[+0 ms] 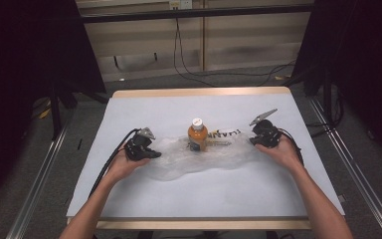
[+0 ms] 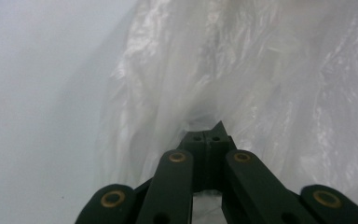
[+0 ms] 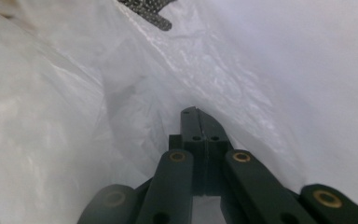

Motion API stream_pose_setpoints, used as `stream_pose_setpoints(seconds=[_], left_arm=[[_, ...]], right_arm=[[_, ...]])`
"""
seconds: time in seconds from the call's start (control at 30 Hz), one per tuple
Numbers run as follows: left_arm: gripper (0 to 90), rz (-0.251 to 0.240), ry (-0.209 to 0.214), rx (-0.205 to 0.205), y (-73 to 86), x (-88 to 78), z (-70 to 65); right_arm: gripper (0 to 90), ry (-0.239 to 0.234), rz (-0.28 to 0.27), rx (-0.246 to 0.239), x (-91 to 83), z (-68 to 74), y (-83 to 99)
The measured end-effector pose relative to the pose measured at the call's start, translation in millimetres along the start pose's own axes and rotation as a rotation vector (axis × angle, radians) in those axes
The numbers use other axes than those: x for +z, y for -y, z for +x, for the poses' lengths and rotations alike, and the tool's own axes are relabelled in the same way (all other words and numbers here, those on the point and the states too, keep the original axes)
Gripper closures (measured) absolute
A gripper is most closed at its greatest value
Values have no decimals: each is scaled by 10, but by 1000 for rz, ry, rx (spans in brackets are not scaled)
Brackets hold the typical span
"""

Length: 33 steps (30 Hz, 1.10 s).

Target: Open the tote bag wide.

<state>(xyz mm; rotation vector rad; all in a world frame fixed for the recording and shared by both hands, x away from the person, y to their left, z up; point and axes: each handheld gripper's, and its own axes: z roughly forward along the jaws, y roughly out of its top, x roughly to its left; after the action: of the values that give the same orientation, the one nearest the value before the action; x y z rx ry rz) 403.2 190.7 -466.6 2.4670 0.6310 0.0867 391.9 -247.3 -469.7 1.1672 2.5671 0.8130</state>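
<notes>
The left tool (image 1: pixel 151 154) and the right tool (image 1: pixel 254 141) were each clamped on opposite ends of a clear plastic bag (image 1: pixel 179 167), probably to pull it flat or spread its mouth. The bag lay at mid-desk with an orange bottle (image 1: pixel 197 135) standing upright in or on its middle; which, I could not tell. In the left gripper view the jaws met on crumpled film (image 2: pixel 242 84); in the right gripper view likewise (image 3: pixel 74 140). The desk (image 1: pixel 204 199) lay bare on all sides, its edges well apart from both hands, leaving room to draw outward.
</notes>
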Motion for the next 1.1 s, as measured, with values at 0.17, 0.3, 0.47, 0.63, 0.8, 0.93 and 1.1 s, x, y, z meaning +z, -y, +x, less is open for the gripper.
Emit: stream_pose_setpoints(seconds=[0.17, 0.3, 0.47, 0.63, 0.8, 0.93, 1.1], left_arm=[[900, 30, -3, 21, 0, -25, 0], [900, 21, -2, 4, 9, -34, 16], [900, -85, 27, -47, 55, -31, -15], [900, -172, 37, -25, -59, -197, -115], [900, -218, 27, 21, -204, -370, -224], [900, -251, 30, 42, -310, -456, -271], [900, -263, 54, 87, -608, -461, -321]], right_arm=[[900, 5, -13, 2, -20, -35, 43], [900, 34, 7, -9, -25, -5, 23], [900, 0, -48, 18, -23, 8, -6], [900, -50, -133, 19, -91, 114, -138], [900, -84, -218, 10, -247, 224, -291], [900, -88, -257, -4, -363, 292, -382], [900, -119, -315, -15, -450, 413, -505]])
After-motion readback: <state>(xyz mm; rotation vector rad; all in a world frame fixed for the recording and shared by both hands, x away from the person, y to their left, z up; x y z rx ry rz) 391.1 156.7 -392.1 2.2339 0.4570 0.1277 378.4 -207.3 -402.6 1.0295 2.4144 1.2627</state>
